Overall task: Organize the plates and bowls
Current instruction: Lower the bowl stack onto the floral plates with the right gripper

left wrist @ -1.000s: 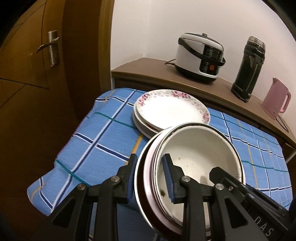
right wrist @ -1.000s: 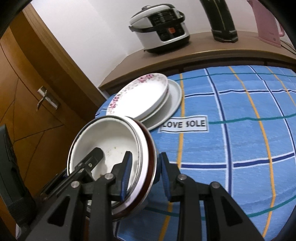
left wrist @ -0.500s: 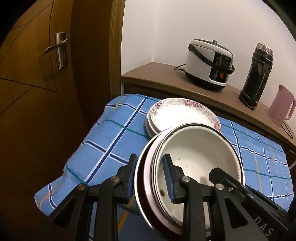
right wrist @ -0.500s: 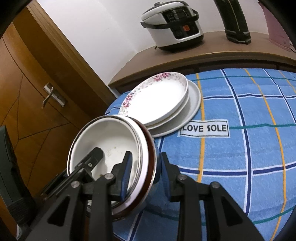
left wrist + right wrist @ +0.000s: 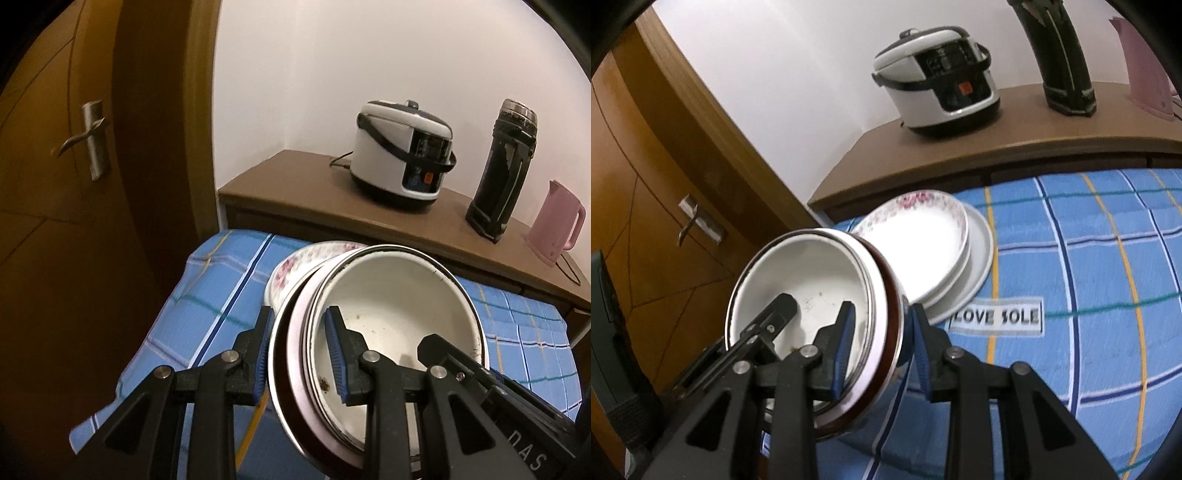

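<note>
A stack of nested bowls (image 5: 391, 325), white inside with a dark brown outer rim, is held between both grippers above the blue checked tablecloth (image 5: 221, 291). My left gripper (image 5: 301, 356) is shut on the stack's left rim. My right gripper (image 5: 881, 349) is shut on the stack's right rim (image 5: 886, 295). Beyond it lies a flower-rimmed plate (image 5: 923, 236) on top of plain white plates (image 5: 979, 258); in the left wrist view only its edge (image 5: 291, 266) shows behind the bowls.
A wooden sideboard (image 5: 314, 184) behind the table carries a rice cooker (image 5: 402, 155), a black flask (image 5: 506, 170) and a pink kettle (image 5: 557, 225). A wooden door with a handle (image 5: 88, 136) stands at the left. The cloth bears a "LOVE SOLE" label (image 5: 997, 317).
Both grippers have lifted the bowl stack higher and carried it forward toward the plates; the plates and sideboard now sit closer and partly behind the bowls.
</note>
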Tool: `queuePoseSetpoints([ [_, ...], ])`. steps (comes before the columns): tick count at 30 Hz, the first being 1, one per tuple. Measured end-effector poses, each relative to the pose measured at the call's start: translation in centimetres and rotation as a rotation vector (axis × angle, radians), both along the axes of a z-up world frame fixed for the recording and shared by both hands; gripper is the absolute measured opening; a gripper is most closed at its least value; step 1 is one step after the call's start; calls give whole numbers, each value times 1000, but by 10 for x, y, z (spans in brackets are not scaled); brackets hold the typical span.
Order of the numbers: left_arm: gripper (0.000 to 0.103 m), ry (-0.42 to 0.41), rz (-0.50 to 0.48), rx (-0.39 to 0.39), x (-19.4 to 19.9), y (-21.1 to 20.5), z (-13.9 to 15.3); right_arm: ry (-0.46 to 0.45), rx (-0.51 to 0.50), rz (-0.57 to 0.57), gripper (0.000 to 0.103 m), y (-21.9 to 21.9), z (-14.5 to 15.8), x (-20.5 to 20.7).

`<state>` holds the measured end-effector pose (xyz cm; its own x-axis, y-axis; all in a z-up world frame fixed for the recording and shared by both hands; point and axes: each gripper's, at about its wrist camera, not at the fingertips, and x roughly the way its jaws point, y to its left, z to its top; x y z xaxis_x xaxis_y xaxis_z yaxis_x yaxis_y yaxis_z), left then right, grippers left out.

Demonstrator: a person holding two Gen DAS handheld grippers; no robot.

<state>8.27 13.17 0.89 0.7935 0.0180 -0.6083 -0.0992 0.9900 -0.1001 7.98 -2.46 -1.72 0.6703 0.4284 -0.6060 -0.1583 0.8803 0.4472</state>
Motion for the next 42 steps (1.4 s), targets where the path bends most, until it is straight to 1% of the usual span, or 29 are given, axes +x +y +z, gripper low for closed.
queuePoseSetpoints([
  [4, 31, -13, -21, -4, 22, -7, 7, -14, 8, -30, 31, -6, 9, 18],
  [10, 31, -2, -39, -9, 53, -15, 9, -11, 13, -69, 31, -13, 16, 48],
  [14, 31, 26, -49, -16, 74, -16, 2, 11, 12, -88, 31, -15, 15, 67],
  [20, 31, 72, -66, -28, 97, -20, -15, 54, 0, -110, 30, -20, 3, 88],
  [28, 31, 101, -80, -39, 112, -26, -26, 94, -11, -134, 30, -31, -10, 104],
  [36, 31, 116, -78, -56, 120, -25, -31, 109, -23, -140, 30, -33, -12, 111],
  [42, 31, 124, -62, -70, 122, -19, -33, 118, -37, -127, 30, -27, -12, 118],
])
